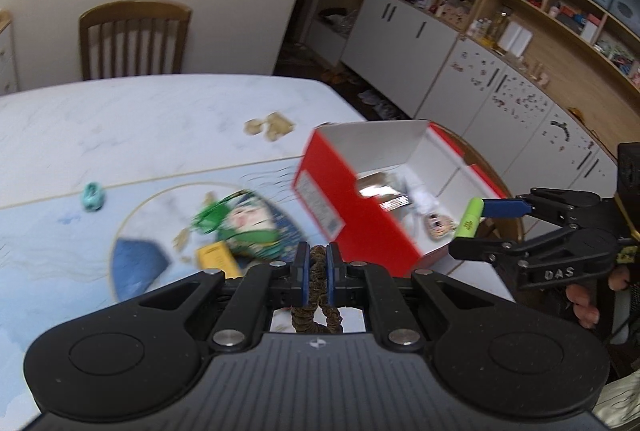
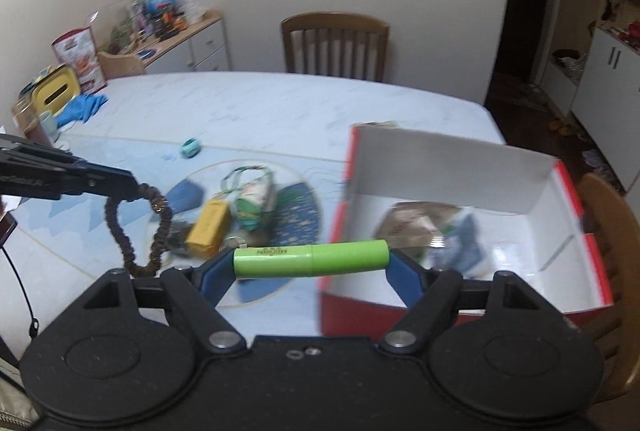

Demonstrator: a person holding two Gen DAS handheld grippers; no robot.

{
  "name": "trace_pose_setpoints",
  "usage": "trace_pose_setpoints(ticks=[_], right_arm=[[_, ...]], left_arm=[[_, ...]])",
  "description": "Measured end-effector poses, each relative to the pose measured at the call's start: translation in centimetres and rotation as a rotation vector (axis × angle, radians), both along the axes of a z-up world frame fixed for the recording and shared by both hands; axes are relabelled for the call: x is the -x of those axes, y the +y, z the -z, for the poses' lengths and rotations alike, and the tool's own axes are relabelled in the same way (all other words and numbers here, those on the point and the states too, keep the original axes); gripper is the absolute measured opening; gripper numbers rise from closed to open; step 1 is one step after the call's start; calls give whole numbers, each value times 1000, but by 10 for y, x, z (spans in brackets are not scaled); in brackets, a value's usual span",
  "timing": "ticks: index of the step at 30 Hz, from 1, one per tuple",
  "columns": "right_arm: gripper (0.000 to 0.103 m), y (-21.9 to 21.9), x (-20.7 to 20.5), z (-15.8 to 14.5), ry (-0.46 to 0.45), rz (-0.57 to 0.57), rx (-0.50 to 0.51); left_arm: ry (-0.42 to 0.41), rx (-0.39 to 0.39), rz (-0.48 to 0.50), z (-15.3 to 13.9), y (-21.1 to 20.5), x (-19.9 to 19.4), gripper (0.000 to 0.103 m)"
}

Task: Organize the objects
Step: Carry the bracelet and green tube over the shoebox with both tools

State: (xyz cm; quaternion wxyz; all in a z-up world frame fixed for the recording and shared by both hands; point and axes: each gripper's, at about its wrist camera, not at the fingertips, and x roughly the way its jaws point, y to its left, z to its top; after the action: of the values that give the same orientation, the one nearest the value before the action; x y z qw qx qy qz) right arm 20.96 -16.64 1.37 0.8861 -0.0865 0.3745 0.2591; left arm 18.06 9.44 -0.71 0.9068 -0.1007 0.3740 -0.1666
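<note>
My left gripper (image 1: 318,263) is shut on a brown beaded bracelet (image 1: 319,273), whose loop hangs below the jaws; the right wrist view shows the bracelet (image 2: 154,227) dangling over the table. My right gripper (image 2: 311,258) grips a green tube (image 2: 311,257) end to end between its blue pads, held above the table beside the red box (image 2: 440,155). The left wrist view shows that green tube (image 1: 471,218) near the red box (image 1: 340,199). The box is open, white inside, with a small doll (image 1: 434,221) and other items in it.
On the blue patterned table lie a yellow box (image 2: 209,223), a green and white pouch (image 2: 254,203), a teal ring (image 2: 191,148) and tan pieces (image 1: 270,127). Wooden chairs (image 2: 335,47) stand at the far side and at the right. A cluttered sideboard (image 2: 160,31) is far left.
</note>
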Motion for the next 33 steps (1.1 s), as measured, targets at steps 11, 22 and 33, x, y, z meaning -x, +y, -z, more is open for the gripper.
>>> trace_pose_setpoints(ticks=[11,22,33], right_arm=[[80,-83,-28,-5,-37,100,-6],[80,-127,-58,9,-18,100,-1],[80,-127,-90,41,54,43,53]], left_arm=[[-57,-19,88,-27,-84,-35,8],[-64,-56,128,-31,-159,-99,8],[-4,-103,133,-4,-209,-156,8]])
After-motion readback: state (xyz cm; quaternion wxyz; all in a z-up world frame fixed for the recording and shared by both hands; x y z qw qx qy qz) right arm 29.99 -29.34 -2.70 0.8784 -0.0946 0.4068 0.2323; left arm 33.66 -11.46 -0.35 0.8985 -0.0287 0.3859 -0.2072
